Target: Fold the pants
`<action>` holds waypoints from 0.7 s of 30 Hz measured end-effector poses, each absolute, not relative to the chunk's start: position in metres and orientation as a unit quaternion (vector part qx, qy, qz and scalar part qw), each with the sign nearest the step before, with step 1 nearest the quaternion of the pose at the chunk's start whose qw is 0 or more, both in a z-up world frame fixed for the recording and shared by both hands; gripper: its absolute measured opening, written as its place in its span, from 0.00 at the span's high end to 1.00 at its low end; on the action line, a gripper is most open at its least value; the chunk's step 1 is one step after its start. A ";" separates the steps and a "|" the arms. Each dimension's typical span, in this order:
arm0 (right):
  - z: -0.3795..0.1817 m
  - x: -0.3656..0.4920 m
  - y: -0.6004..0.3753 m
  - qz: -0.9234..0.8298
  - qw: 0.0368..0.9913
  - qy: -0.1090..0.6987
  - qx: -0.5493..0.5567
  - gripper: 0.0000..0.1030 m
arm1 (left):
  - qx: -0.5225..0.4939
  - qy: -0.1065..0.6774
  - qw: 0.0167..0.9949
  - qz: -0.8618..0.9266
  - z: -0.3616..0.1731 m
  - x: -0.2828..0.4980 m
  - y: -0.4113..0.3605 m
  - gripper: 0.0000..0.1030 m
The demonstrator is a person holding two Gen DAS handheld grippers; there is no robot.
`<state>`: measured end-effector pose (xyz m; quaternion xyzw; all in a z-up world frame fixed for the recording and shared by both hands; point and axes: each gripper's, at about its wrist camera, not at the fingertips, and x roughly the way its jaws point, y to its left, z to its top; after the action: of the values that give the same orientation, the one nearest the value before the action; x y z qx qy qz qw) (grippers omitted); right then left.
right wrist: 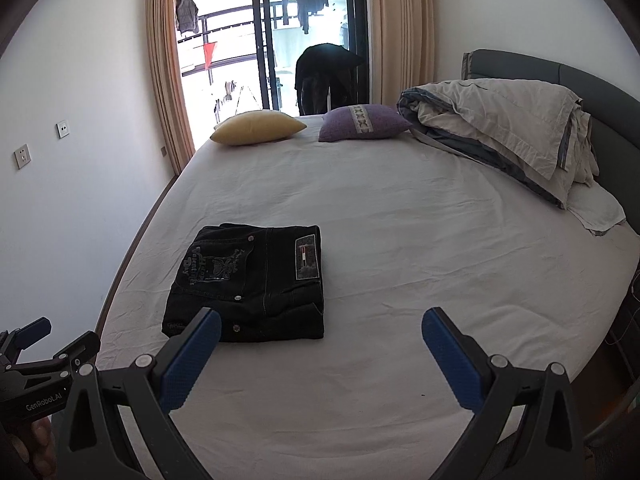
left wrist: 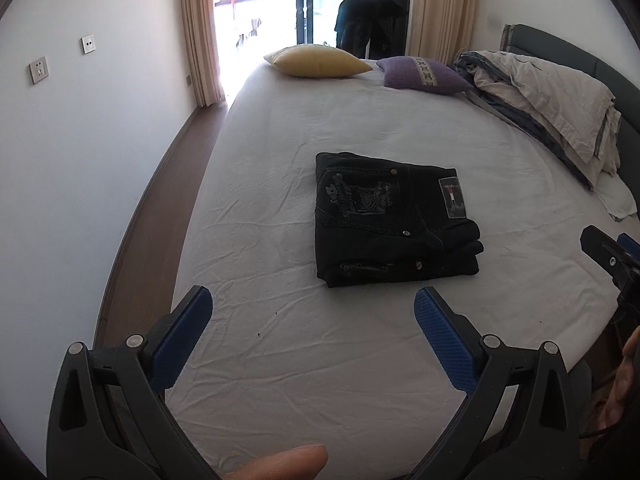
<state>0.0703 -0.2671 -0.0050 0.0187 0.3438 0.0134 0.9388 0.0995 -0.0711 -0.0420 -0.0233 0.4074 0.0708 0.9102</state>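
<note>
The black pants (left wrist: 392, 220) lie folded into a compact rectangle on the white bed sheet (left wrist: 320, 360), back pocket embroidery and a waist label facing up. They also show in the right wrist view (right wrist: 248, 284). My left gripper (left wrist: 314, 308) is open and empty, held above the sheet a little nearer than the pants. My right gripper (right wrist: 320, 328) is open and empty, above the sheet to the right of the pants. Its tip shows at the right edge of the left wrist view (left wrist: 612, 256). The left gripper's tip shows at the left edge of the right wrist view (right wrist: 52, 344).
A yellow pillow (right wrist: 256, 126) and a purple pillow (right wrist: 364, 122) lie at the bed's far edge. A bundled quilt (right wrist: 500, 128) lies against the grey headboard (right wrist: 580, 76) on the right. A white wall runs along the left. A balcony door (right wrist: 280, 40) is behind.
</note>
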 end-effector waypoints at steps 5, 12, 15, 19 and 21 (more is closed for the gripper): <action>-0.007 0.073 -0.260 0.015 0.937 0.348 0.016 0.00 | -0.029 0.419 0.905 0.069 -0.050 0.106 -0.067 0.00; -0.011 0.076 -0.256 0.018 0.934 0.357 0.014 0.00 | -0.032 0.430 0.900 0.067 -0.058 0.112 -0.066 0.00; -0.013 0.077 -0.255 0.020 0.932 0.361 0.014 0.00 | -0.034 0.433 0.898 0.066 -0.061 0.113 -0.066 0.00; -0.015 0.076 -0.255 0.021 0.931 0.364 0.013 0.00 | -0.035 0.434 0.898 0.066 -0.062 0.114 -0.065 0.00; -0.015 0.076 -0.254 0.021 0.931 0.364 0.013 0.00 | -0.035 0.437 0.897 0.065 -0.064 0.114 -0.065 0.00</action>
<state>0.0758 -0.2538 -0.0148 0.0131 0.3641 0.0215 0.9310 0.1140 -0.0653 -0.0638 -0.0352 0.4366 0.0653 0.8966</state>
